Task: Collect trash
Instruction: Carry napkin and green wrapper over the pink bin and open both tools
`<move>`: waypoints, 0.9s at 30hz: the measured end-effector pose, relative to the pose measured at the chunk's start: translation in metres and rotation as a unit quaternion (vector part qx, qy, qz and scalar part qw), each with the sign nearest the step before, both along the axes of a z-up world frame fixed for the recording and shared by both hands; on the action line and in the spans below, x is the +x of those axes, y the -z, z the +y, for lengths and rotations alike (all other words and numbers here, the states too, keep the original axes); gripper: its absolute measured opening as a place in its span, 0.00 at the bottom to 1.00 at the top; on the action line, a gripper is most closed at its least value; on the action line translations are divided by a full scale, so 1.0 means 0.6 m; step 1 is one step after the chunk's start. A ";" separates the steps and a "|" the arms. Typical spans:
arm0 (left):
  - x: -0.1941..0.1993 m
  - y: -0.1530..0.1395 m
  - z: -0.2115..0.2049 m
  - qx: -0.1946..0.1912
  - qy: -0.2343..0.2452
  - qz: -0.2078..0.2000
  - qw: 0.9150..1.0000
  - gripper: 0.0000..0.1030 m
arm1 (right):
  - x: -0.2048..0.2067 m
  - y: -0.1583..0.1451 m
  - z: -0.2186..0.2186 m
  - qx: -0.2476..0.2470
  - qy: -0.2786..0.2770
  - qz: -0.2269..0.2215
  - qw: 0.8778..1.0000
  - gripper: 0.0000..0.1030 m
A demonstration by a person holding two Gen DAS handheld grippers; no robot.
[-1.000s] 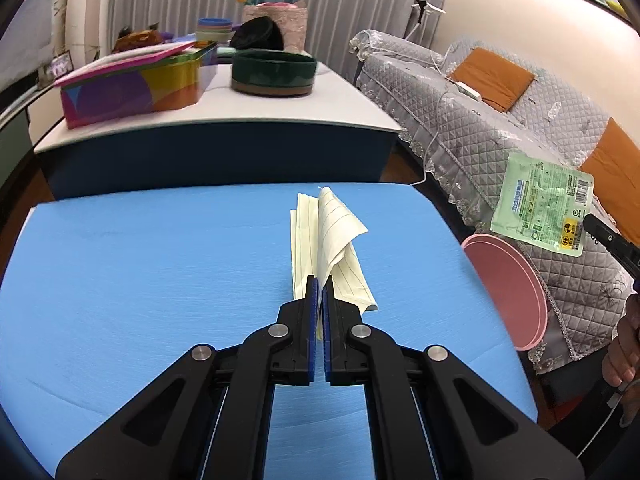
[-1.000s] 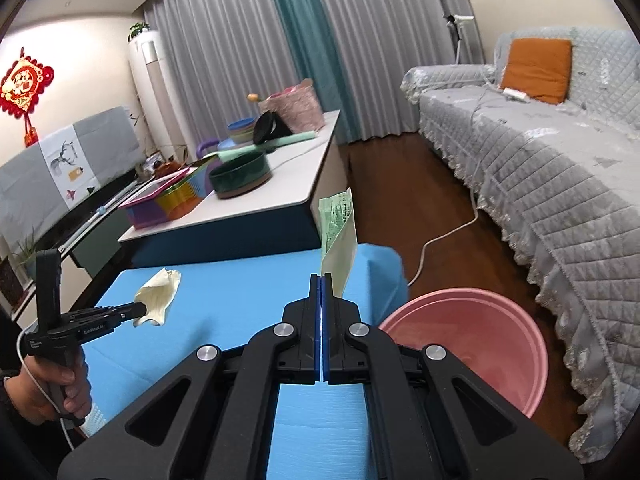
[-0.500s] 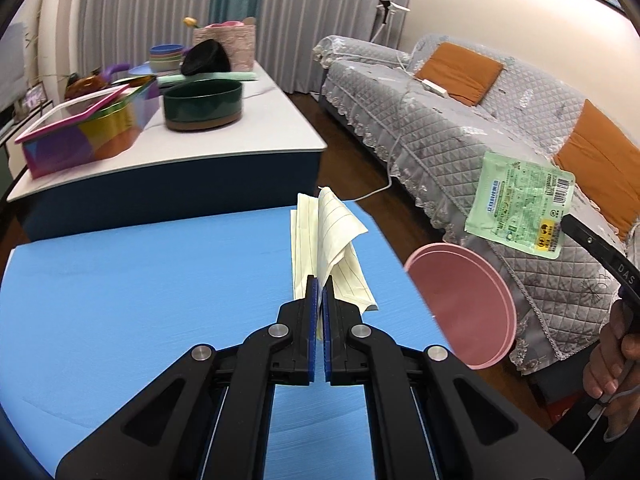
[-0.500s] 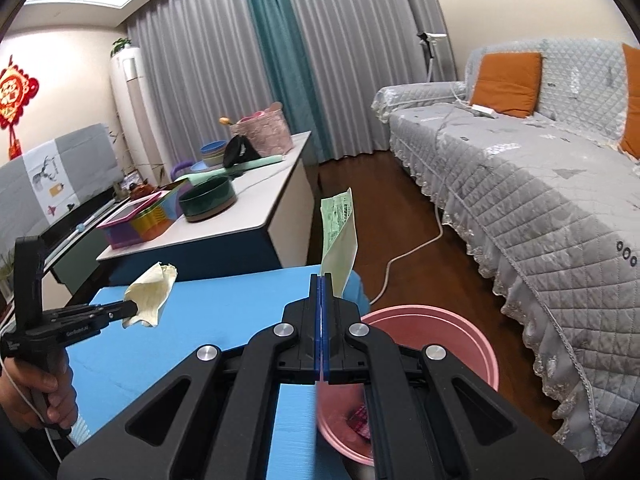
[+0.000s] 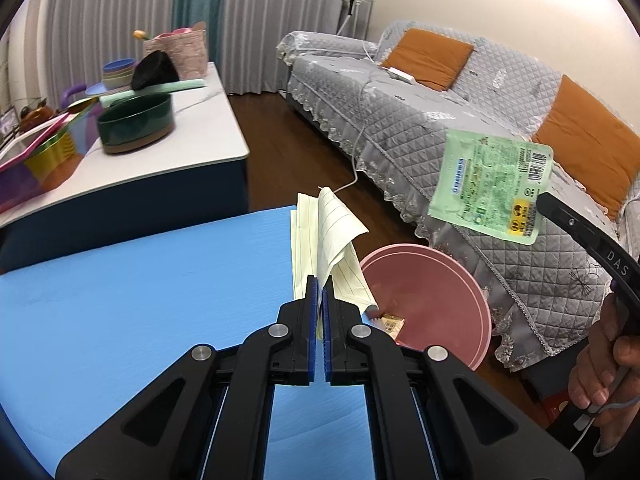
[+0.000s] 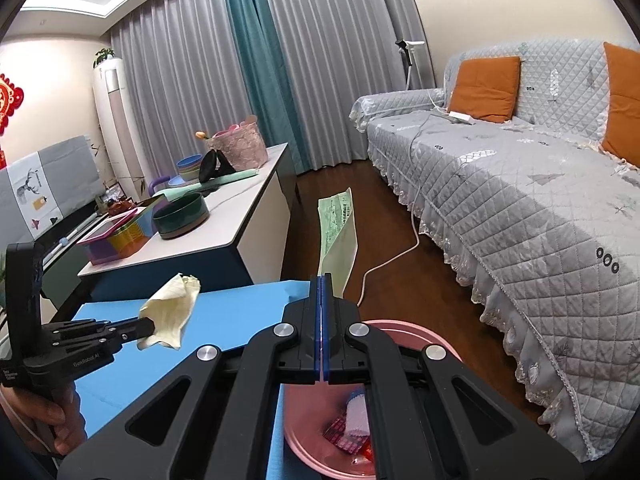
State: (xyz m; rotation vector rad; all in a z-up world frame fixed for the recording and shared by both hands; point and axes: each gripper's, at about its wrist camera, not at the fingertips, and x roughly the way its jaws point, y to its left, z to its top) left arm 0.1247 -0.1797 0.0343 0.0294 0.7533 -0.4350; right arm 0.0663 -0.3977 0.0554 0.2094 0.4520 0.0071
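- Left gripper (image 5: 320,280): jaws closed flat on a crumpled sheet of lined yellow paper (image 5: 332,236); the sheet stands up from the pads, folded, one corner flopping right. Held above the near edge of the blue table (image 5: 140,288), just beside the pink bin (image 5: 440,292).
- Right gripper (image 6: 322,280): jaws closed on the lower edge of a green plastic wrapper (image 6: 338,232); thin, flat, printed, standing upright from the pads. In the right wrist view it sits over the bin's rim (image 6: 404,326).
- Bin stands on the dark floor between table and grey sofa (image 6: 520,220); a few small wrappers already lie inside.
- Risk: wrapper is light and broad; released high, it could drift and land on the floor or the sofa skirt.
- Risk: paper is not clearly over the bin mouth; letting go now would likely drop it on the table edge or the rim.
- Risk: both grippers converge on one opening; a collision could knock either piece loose.
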 end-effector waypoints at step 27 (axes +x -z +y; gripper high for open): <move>0.039 0.057 -0.159 0.013 0.061 0.030 0.998 0.02 | 0.034 0.055 -0.061 0.001 0.023 0.073 0.997 0.00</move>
